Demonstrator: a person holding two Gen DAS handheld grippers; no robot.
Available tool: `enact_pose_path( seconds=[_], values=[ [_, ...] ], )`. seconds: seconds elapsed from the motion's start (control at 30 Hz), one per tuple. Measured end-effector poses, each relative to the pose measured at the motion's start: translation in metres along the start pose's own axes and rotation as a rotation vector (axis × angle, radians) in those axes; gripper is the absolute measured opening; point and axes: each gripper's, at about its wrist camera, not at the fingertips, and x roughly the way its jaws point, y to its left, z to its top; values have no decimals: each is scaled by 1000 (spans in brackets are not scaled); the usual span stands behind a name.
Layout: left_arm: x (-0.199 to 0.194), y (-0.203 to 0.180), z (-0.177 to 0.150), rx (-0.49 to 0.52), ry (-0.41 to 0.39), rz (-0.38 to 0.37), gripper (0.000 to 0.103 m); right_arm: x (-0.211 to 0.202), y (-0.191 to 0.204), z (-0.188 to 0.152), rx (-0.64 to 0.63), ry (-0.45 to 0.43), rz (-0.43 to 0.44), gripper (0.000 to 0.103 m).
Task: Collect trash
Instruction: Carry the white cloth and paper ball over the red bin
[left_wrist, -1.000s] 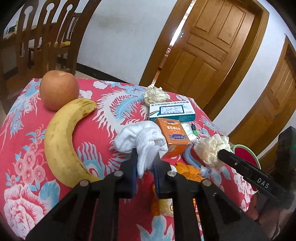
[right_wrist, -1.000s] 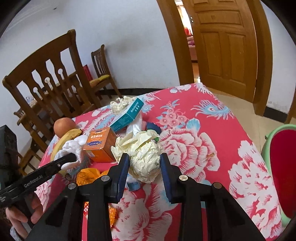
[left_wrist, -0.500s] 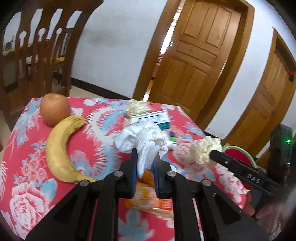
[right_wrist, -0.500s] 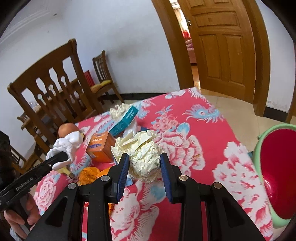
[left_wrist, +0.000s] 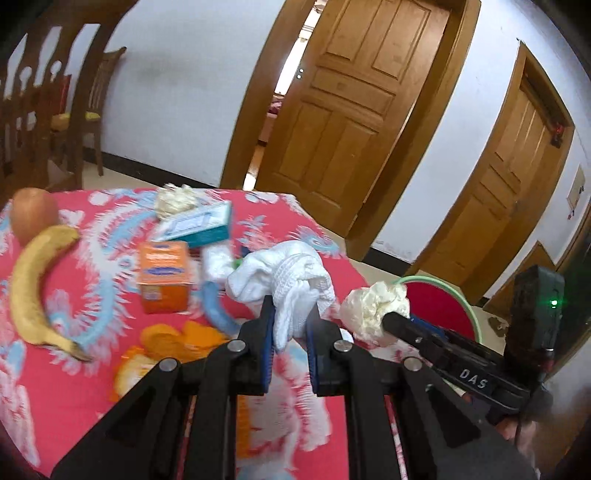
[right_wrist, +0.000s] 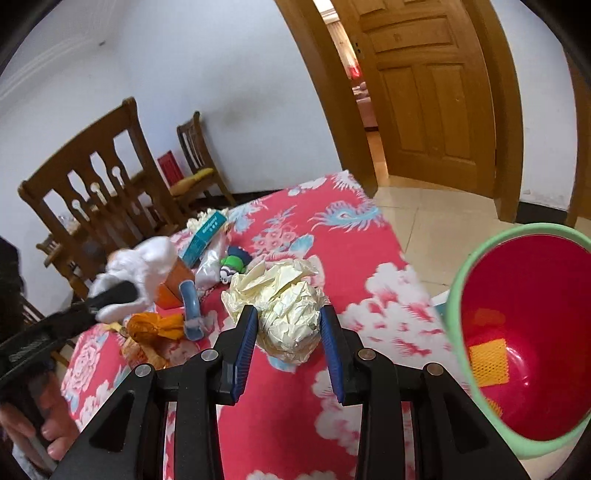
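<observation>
Far left on the tabletop (left_wrist: 74, 387), under its red floral cloth: apple (left_wrist: 32, 214), banana (left_wrist: 35, 284), both untouched, presumably not trash. Next along, orange carton (left_wrist: 164, 275), teal box (left_wrist: 199, 227), orange peel (left_wrist: 177, 341), a crumpled wad (left_wrist: 173, 199) at the back edge; trash not yet collected.

Left gripper (left_wrist: 290, 332): fingers nearly shut, pinching a white cloth wad (left_wrist: 284, 280) lifted clear of the clutter, seemingly for carrying.

Right gripper (right_wrist: 289, 343): fingers part open, clamped on a ball of crumpled cream paper (right_wrist: 284, 306), held over the cloth.

Far right: red bin (right_wrist: 532, 332), green rim, standing off the table edge, mouth facing the grippers. Likely destination for both loads.
</observation>
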Motion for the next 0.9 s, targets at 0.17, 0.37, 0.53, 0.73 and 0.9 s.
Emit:
enact_pose_path(
  seconds=[0.17,0.37,0.53,0.73,0.9],
  values=[
    [19,-31,-6,42,35,-21,14,-26,-25,0,34,-60,-9,36],
    [34,-68,-13,86,52,-51,14,-48,-64,-9,87,-74,-54,36],
    [52,-98,-17,97,84,-89,14,-69,-84,-12,109,-101,-92,36],
    [72,-140,-25,136,116,-128,14,-96,-116,-13,169,-152,-109,36],
    [90,-173,-34,158,146,-159,14,-116,-141,-19,200,-170,-175,36]
  ],
)
